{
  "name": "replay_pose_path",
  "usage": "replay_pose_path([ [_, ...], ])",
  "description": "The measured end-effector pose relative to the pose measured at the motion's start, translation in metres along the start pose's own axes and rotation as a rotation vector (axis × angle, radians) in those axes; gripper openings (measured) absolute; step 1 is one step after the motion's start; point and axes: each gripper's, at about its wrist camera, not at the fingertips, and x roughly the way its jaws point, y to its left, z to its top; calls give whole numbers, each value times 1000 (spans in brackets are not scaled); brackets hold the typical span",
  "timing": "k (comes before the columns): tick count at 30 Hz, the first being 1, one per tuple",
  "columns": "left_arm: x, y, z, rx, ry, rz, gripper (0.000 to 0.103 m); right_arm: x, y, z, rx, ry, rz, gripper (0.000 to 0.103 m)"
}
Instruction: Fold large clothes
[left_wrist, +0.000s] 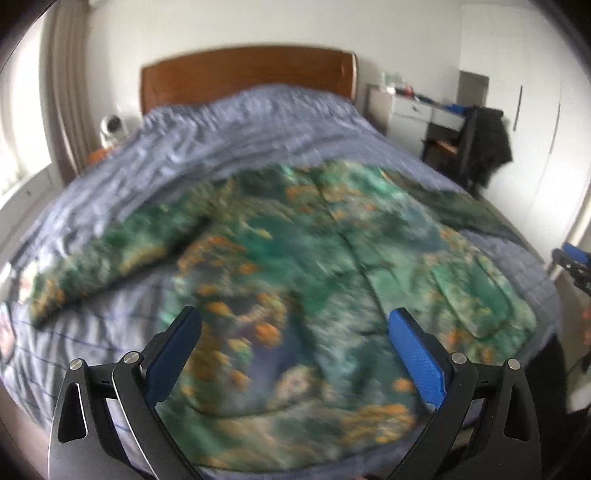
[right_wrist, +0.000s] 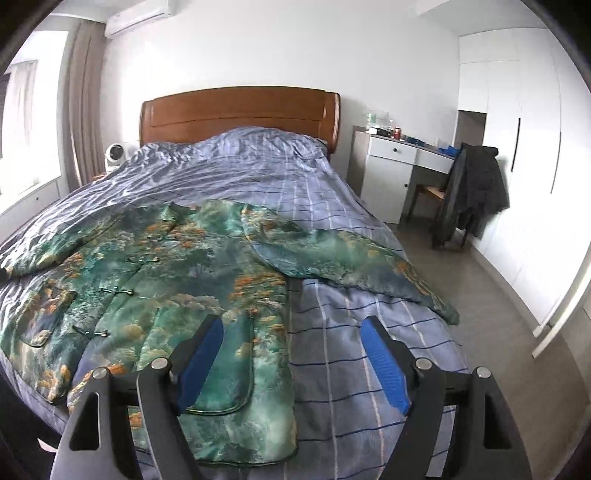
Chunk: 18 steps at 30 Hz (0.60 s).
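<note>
1. A green and orange patterned jacket (right_wrist: 177, 280) lies spread flat on the bed (right_wrist: 369, 350), near its foot edge, both sleeves stretched toward the side edges.
2. The left gripper (left_wrist: 295, 328) hovers above the jacket, jaws apart, holding nothing.
3. The right gripper (right_wrist: 291, 336) hangs over the jacket's hem, jaws apart, empty.

Green floral padded jacket (right_wrist: 177, 280) w/ orange blotches, spread flat on bed, front up, frog buttons closed. Both sleeves out to sides. Hem + patch pocket lie just under and ahead of left-hand finger in right wrist view; right sleeve stretches beyond the other finger, well apart.
</note>
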Motion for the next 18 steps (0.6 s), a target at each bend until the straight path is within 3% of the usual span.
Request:
replay_pose_path([
  [9,-16,-33,8,55,-32,6,102,2,8,3,31,55,113,79],
  [18,-56,-23,36,-85,-118,-133,102,-5,17,5,18,31,101,79],
])
